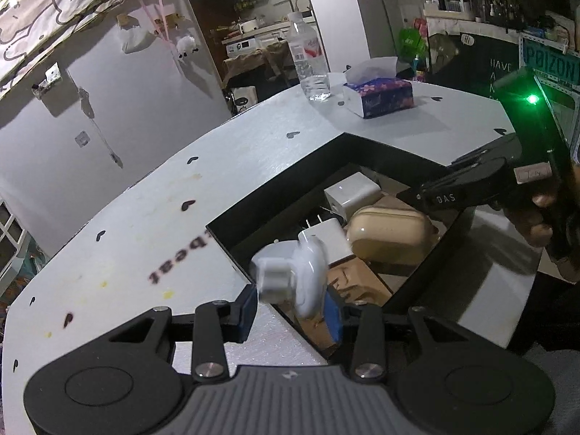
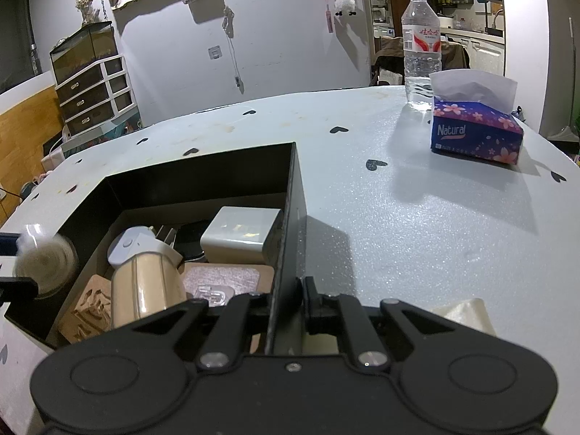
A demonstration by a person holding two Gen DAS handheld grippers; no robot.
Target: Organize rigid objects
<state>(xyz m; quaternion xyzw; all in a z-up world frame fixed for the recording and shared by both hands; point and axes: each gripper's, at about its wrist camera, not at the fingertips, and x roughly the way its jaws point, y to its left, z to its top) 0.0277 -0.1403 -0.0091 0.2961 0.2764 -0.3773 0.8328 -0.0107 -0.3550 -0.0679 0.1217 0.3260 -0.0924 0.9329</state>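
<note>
A black open box (image 1: 290, 188) sits on the pale table. At its near corner my left gripper (image 1: 290, 311) has its blue pads on either side of a white round plastic piece (image 1: 293, 275), which is motion-blurred and leans over the box edge. The same piece (image 2: 43, 261) shows at the box's left rim in the right wrist view. My right gripper (image 2: 300, 286) is shut on the box's right wall (image 2: 290, 224), and it (image 1: 435, 195) shows in the left wrist view too. Inside lie a white charger block (image 2: 241, 235), a beige case (image 2: 145, 286), a white plug (image 2: 130, 246) and a cork coaster (image 2: 90, 308).
A water bottle (image 2: 420, 47) and a purple tissue box (image 2: 475, 127) stand at the table's far right. A cream scrap (image 2: 464, 315) lies beside my right gripper. A hand (image 1: 540, 217) holds the right gripper's handle. Drawers (image 2: 94, 90) stand beyond the table's left edge.
</note>
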